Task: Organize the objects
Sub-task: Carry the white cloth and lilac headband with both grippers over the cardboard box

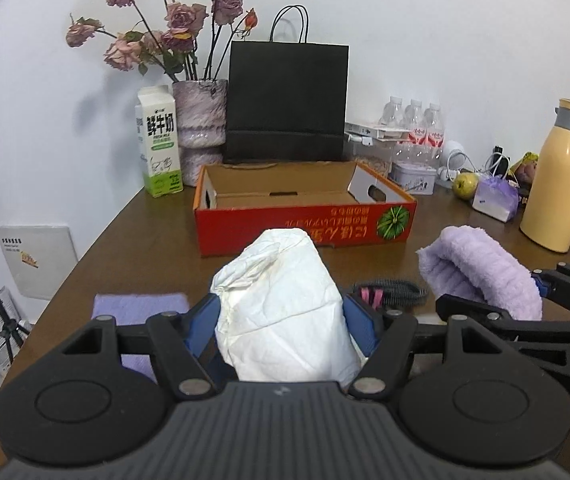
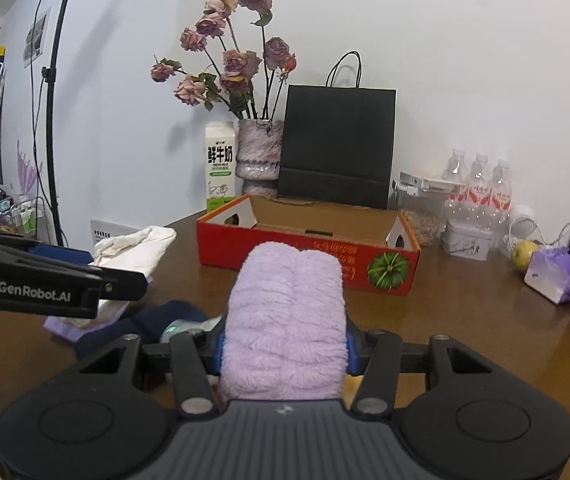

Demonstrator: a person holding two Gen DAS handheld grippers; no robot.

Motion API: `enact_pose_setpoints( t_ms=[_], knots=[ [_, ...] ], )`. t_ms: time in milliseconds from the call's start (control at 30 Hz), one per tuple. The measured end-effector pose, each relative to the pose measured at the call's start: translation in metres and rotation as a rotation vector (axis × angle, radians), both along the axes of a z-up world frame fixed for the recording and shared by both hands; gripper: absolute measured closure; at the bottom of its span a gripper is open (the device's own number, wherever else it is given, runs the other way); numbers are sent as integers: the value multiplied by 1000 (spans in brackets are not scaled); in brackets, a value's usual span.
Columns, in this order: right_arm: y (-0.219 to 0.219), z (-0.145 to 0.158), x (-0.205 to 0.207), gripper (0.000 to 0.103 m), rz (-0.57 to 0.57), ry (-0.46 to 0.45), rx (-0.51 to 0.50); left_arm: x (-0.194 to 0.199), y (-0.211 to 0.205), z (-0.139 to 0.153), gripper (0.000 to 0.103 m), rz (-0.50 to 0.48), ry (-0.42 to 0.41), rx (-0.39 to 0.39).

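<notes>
The left gripper (image 1: 281, 320) is clamped on a crumpled white cloth bundle (image 1: 285, 304). The right gripper (image 2: 283, 344) grips a fluffy, ribbed lilac towel (image 2: 285, 320) — both held above the brown table (image 2: 465, 320), before the open red cardboard box (image 2: 309, 256).

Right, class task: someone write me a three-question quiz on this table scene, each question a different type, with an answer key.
1. True or false: the red cardboard box already has a towel inside it.
2. Multiple choice: what does the right gripper hold? A) a milk carton B) a rolled purple towel C) a pear
3. Short answer: what is clamped between the fingers of the left gripper?

Key
1. False: only bare cardboard shows inside it.
2. B
3. A rolled white towel.
</notes>
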State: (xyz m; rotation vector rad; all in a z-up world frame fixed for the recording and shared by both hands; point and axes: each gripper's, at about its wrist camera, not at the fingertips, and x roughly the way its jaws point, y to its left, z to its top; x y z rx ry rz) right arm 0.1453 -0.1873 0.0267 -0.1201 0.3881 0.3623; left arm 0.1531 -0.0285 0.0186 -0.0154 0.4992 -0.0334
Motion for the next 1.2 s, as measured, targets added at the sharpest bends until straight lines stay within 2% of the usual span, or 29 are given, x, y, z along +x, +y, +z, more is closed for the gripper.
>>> enact_pose_setpoints(
  t_ms=[900, 1200],
  knots=[
    [8, 26, 155, 53, 50, -22, 9, 146, -4, 26, 34, 34, -14, -42],
    [8, 22, 205, 53, 38, -10, 15, 195, 2, 27, 34, 55, -6, -63]
  ],
)
